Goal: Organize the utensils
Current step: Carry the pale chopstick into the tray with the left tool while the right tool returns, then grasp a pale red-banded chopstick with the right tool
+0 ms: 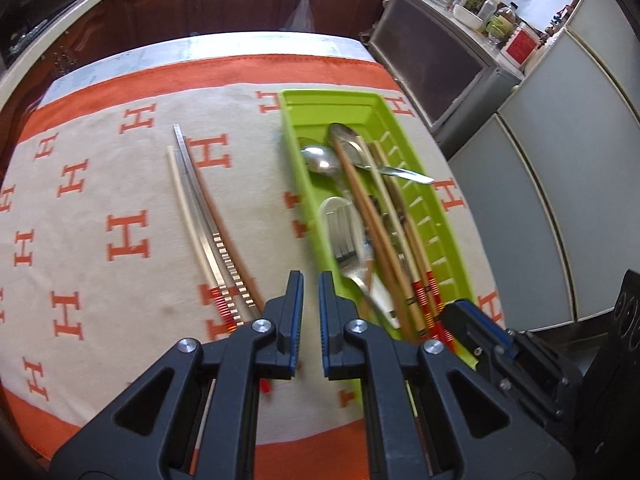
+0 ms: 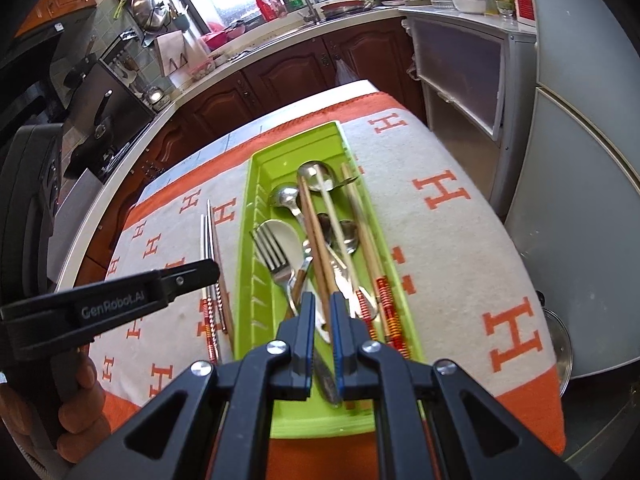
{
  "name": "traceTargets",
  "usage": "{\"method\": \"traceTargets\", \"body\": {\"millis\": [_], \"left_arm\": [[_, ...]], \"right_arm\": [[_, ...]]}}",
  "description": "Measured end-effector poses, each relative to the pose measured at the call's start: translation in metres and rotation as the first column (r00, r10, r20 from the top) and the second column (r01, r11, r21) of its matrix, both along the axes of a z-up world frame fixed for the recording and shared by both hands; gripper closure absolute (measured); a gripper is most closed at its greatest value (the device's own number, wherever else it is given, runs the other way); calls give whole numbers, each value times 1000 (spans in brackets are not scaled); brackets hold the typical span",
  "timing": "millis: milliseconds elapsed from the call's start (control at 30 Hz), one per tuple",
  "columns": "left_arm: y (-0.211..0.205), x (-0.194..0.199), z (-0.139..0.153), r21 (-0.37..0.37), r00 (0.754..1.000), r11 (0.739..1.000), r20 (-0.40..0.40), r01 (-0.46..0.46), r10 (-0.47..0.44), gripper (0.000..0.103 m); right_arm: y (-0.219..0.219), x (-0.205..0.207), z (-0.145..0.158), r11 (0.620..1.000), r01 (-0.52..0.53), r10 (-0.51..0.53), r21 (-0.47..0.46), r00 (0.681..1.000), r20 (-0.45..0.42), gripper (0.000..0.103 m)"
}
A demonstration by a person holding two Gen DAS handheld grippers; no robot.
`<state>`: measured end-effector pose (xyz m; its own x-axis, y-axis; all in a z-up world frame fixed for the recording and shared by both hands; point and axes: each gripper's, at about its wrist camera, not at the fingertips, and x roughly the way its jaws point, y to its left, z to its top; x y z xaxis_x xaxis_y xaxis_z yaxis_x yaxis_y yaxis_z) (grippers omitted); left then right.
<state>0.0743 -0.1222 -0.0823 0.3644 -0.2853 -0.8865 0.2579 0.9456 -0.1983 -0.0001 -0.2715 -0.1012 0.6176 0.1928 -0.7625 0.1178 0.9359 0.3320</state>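
A green utensil tray lies on the orange-and-cream cloth. It holds spoons, a fork and several chopsticks with red-banded ends. My right gripper is at the tray's near end, shut on a brown wooden chopstick whose dark end sticks out under the fingers. Three more chopsticks lie on the cloth left of the tray: a pale one, a metal one and a brown one. My left gripper hovers over their near ends, shut, with nothing in it.
Dark wooden cabinets run behind the table. A grey fridge and a drawer unit stand close on the right. A metal pot lid sits low beside the table's right edge. A person's hand holds the left gripper.
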Motion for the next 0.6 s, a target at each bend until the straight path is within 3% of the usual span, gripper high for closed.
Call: {"method": "traceTargets", "body": {"millis": [200, 600], "left_arm": [[47, -9, 9, 40, 996, 997, 62, -73, 70, 99], [135, -9, 8, 72, 970, 970, 90, -232, 226, 99]], "right_arm": [[27, 4, 6, 998, -66, 66, -13, 998, 5, 95], [101, 19, 18, 970, -238, 238, -55, 971, 6, 95]]}}
